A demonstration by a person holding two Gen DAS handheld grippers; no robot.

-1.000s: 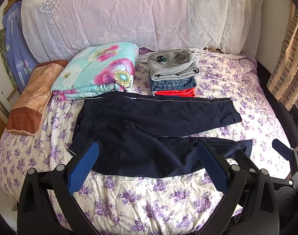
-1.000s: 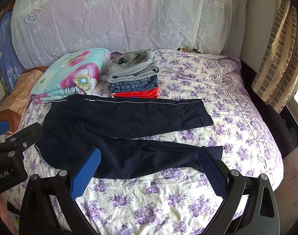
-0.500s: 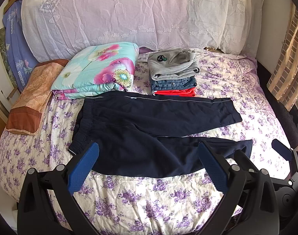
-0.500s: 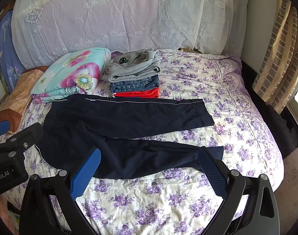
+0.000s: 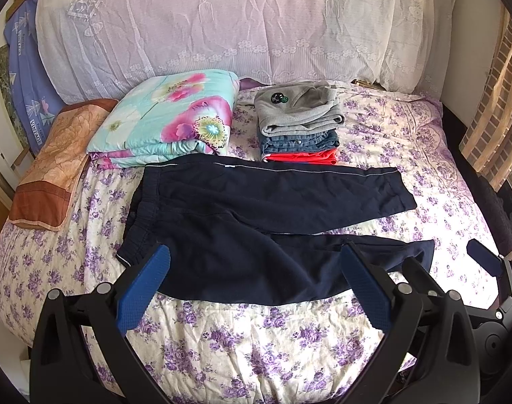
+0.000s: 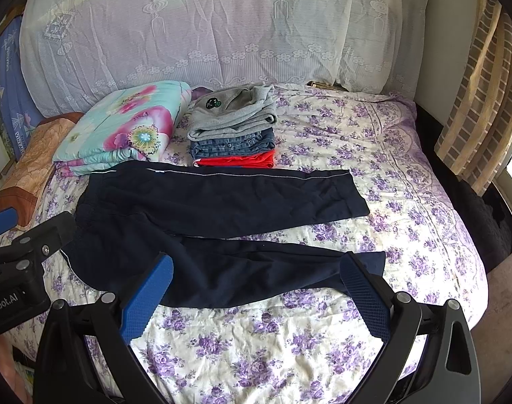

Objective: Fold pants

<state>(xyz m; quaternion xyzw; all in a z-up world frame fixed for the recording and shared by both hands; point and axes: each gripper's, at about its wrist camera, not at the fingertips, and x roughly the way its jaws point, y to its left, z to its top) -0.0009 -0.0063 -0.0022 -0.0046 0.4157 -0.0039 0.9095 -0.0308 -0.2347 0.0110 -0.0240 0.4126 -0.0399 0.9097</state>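
Dark navy pants lie flat on the floral bed, waistband to the left, both legs spread apart and pointing right; they also show in the right wrist view. My left gripper is open and empty, held above the near edge of the pants. My right gripper is open and empty, above the near leg. Part of the right gripper shows at the right edge of the left wrist view, and the left gripper shows at the left edge of the right wrist view.
A folded floral quilt and a stack of folded clothes lie just behind the pants. An orange pillow lies at the left. A lace-covered headboard stands behind. The bed's right edge drops to a dark frame.
Both views have shifted very slightly. The pants have not moved and both grippers stay open.
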